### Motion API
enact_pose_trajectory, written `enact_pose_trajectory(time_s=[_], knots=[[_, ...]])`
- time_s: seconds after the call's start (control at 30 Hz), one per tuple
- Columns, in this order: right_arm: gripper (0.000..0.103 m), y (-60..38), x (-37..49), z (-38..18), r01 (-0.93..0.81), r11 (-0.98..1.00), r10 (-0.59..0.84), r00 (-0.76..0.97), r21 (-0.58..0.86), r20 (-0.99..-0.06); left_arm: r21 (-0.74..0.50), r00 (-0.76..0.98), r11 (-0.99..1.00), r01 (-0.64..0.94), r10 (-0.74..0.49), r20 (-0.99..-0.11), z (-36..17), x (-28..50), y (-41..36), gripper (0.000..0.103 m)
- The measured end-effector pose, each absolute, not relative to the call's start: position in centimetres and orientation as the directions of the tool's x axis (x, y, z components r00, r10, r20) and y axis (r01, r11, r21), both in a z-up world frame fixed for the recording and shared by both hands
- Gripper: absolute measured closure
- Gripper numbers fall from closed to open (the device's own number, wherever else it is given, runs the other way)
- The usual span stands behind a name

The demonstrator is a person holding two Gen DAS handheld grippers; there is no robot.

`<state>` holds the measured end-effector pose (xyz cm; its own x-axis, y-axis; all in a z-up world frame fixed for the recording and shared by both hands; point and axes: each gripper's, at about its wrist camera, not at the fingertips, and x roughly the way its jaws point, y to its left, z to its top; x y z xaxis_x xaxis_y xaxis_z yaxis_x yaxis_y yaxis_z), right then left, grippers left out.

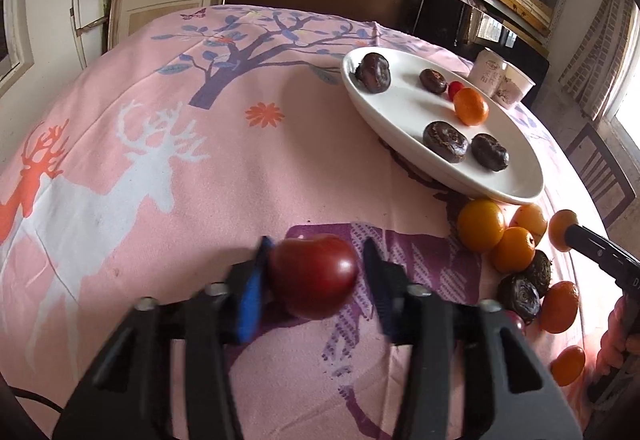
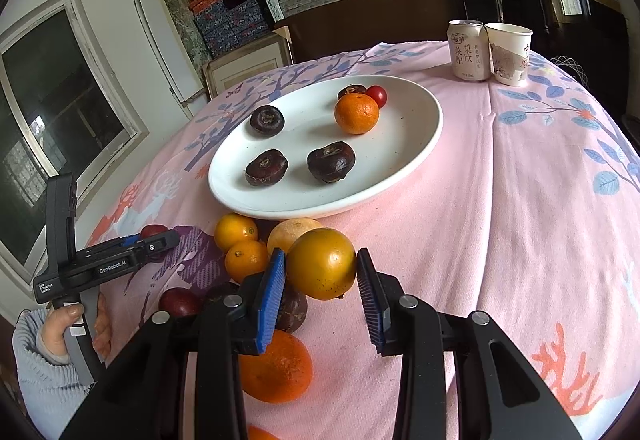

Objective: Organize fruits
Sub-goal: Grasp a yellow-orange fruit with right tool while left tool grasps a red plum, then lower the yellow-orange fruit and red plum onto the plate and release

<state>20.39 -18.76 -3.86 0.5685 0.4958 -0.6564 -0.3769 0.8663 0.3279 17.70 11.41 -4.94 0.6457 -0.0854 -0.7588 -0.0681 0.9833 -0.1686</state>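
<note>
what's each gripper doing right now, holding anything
left gripper: closed on the dark red fruit
right gripper: closed on the yellow-orange fruit

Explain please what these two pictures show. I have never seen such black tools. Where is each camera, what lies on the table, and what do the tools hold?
A person holds two hand tools, each with two fingers and its own camera looking forward. The left gripper is shut on a dark red fruit. The right gripper is shut on a yellow-orange fruit. On the pink tablecloth stands a white plate with dark brown fruits, an orange and a small red one. More fruit lies loose before the plate. Behind stand a can and a paper cup.
</note>
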Motion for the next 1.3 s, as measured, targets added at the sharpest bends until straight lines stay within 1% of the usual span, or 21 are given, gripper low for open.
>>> enact_pose_trajectory(time_s=[0.1,0.23,0.37,0.53,0.63,0.67,0.7,0.73,0.77,0.8,0.93,0.97,1.03,1.1,1.2,1.3], knots=[[0.066,-18.9,20.4,-3.8,-0.373,0.867,0.495,0.57,0.33,-0.656,-0.139,0.646,0.989,-0.059,-0.068,-0.76,-4.9,17.5,10.9,0.064],[0.066,-19.1,20.4,-3.6,-0.372,0.866,0.497,0.58,0.334,-0.646,-0.145,0.658,0.989,-0.035,-0.087,-0.748,-4.5,17.2,10.4,0.064],[0.066,-19.4,21.0,-3.0,-0.37,0.862,0.507,0.599,0.347,-0.62,-0.106,0.681,0.994,0.038,-0.104,-0.725,-2.9,18.0,8.1,0.064],[0.066,-19.6,24.1,-1.7,-0.324,0.864,0.502,0.622,0.386,-0.601,-0.084,0.717,0.992,0.098,-0.129,-0.686,-0.1,21.2,4.9,0.064],[0.066,-19.1,26.1,-1.2,-0.316,0.859,0.508,0.631,0.404,-0.586,-0.076,0.726,0.99,0.115,-0.136,-0.674,0.6,23.5,3.4,0.063],[0.063,-18.9,26.6,-1.2,-0.317,0.856,0.511,0.638,0.408,-0.576,-0.081,0.725,0.99,0.119,-0.142,-0.674,0.6,24.1,3.1,0.063],[0.055,-18.9,26.8,-1.2,-0.32,0.853,0.514,0.647,0.412,-0.563,-0.087,0.72,0.988,0.124,-0.15,-0.677,0.5,24.8,2.8,0.056],[0.036,-18.9,27.0,-1.2,-0.316,0.858,0.506,0.657,0.405,-0.559,-0.097,0.723,0.987,0.128,-0.16,-0.672,0.4,25.3,2.8,0.045],[0.034,-19.1,26.9,-1.3,-0.305,0.868,0.488,0.672,0.393,-0.557,-0.109,0.733,0.986,0.125,-0.166,-0.66,0.3,25.4,2.9,0.021],[0.034,-19.3,26.9,-1.4,-0.301,0.872,0.48,0.676,0.386,-0.559,-0.124,0.745,0.985,0.121,-0.173,-0.644,0.1,25.2,3.2,0.013],[0.034,-20.3,26.4,-1.5,-0.3,0.854,0.507,0.666,0.426,-0.547,-0.141,0.75,0.984,0.11,-0.176,-0.638,-0.1,24.2,4.7,0.012],[0.034,-20.3,26.1,-1.7,-0.305,0.851,0.513,0.658,0.427,-0.552,-0.152,0.757,0.984,0.093,-0.169,-0.631,-0.2,23.7,5.3,0.009],[0.034,-20.1,25.3,-2.1,-0.314,0.858,0.507,0.645,0.406,-0.572,-0.194,0.757,0.979,0.066,-0.176,-0.629,-0.6,23.0,6.6,0.007],[0.034,-19.6,24.4,-2.4,-0.335,0.862,0.505,0.63,0.38,-0.59,-0.234,0.743,0.972,0.031,-0.179,-0.646,-1.4,22.3,7.7,0.007],[0.034,-18.8,22.5,-2.4,-0.379,0.859,0.512,0.623,0.344,-0.592,-0.254,0.724,0.967,-0.022,-0.16,-0.671,-2.3,21.2,9.0,0.007],[0.029,-18.3,20.6,-2.6,-0.411,0.862,0.504,0.624,0.297,-0.598,-0.265,0.736,0.963,-0.044,-0.148,-0.661,-2.4,20.0,9.7,0.005]])
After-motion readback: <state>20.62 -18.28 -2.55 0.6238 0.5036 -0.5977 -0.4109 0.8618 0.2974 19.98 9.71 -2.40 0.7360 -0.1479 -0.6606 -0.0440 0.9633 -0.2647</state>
